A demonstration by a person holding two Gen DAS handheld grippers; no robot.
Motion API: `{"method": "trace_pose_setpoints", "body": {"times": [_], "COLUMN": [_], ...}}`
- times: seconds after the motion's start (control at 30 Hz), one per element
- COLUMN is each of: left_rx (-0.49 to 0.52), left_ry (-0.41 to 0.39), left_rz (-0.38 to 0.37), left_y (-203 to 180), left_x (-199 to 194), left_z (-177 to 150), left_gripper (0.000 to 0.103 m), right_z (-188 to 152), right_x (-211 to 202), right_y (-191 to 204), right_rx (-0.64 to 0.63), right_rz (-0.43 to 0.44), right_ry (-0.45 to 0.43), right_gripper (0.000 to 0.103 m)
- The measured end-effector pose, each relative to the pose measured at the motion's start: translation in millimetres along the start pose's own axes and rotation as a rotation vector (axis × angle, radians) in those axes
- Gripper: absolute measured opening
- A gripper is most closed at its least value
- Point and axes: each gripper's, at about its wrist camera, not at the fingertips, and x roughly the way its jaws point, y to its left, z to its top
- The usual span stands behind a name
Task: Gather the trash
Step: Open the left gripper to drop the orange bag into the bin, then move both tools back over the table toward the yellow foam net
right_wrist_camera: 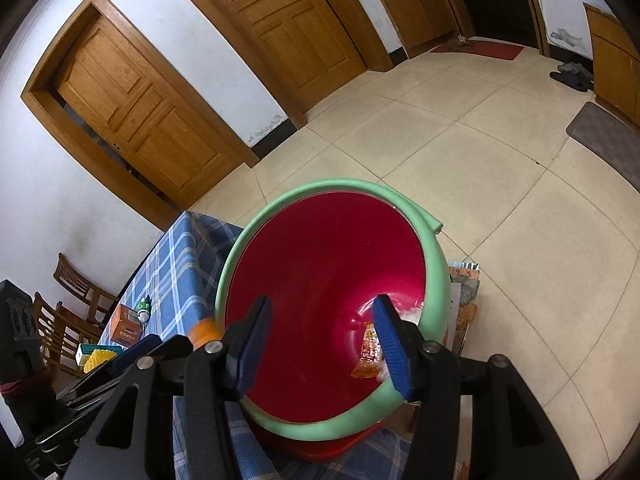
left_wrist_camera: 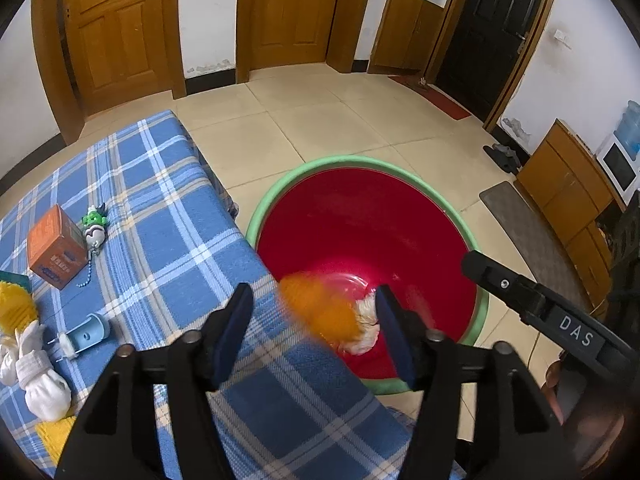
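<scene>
- An orange piece of trash (left_wrist_camera: 320, 310), blurred in the left wrist view, is showing between the fingers of the left gripper (left_wrist_camera: 316, 332), over the near left rim of the red bucket (left_wrist_camera: 360, 224); whether anything is touching it cannot be told.
- The red bucket with its green rim (right_wrist_camera: 332, 426) is standing just beside the right edge of the table and is holding a crumpled white paper wad (left_wrist_camera: 366, 330) at its bottom, with an orange snack wrapper (right_wrist_camera: 366, 354) lying near it.
- The left gripper is standing spread wide, its blue pads (left_wrist_camera: 234, 332) clear of the blurred orange thing.
- The right gripper (right_wrist_camera: 326, 344) is hanging over the near rim of the bucket, its fingers spread and pinching nothing.
- The table is wearing a blue plaid cloth (left_wrist_camera: 160, 220).
- On the cloth, at the left, an orange box (left_wrist_camera: 56, 246) is sitting beside a green and white toy keychain (left_wrist_camera: 95, 228).
- Nearer, a pale blue plug-like object (left_wrist_camera: 86, 334), white rolled socks (left_wrist_camera: 36, 376) and a yellow brush-like object (left_wrist_camera: 14, 306) are lying at the table's left edge.
- Wooden doors (left_wrist_camera: 116, 32) are lining the far wall, beyond a tiled floor (left_wrist_camera: 320, 120).
</scene>
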Motion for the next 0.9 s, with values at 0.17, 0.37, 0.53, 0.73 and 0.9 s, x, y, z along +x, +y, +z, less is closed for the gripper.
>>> {"method": "trace_pose_setpoints", "body": {"times": [0.17,0.37,0.53,0.73,0.9], "left_rx": [-0.008,-0.044,-0.071,-0.134,-0.197], "left_ry": [-0.011,-0.020,-0.036,-0.050,-0.054], "left_rz": [0.011,0.016,0.046,0.098,0.145], "left_y": [4,12,24,52,80], "left_x": [-7,-23,-41,-62,-76], "left_z": [-2,-10,-20,-35,-51], "left_gripper": [0.066,0.066,0.066,0.066,0.066], "right_z": [-1,-2,-4,-7,-13], "right_x": [-2,-5,-9,-13,-16], "right_y": [1,9,18,31,44], "right_rx": [0.002,-0.017,-0.039,-0.069,-0.098], "right_rz": [0.002,0.018,0.034,0.051,0.067], "right_ry": [-0.002,-0.005,-0.004,-0.002,0.005], "right_gripper": [0.057,0.059,0.061,0.063,0.063]}}
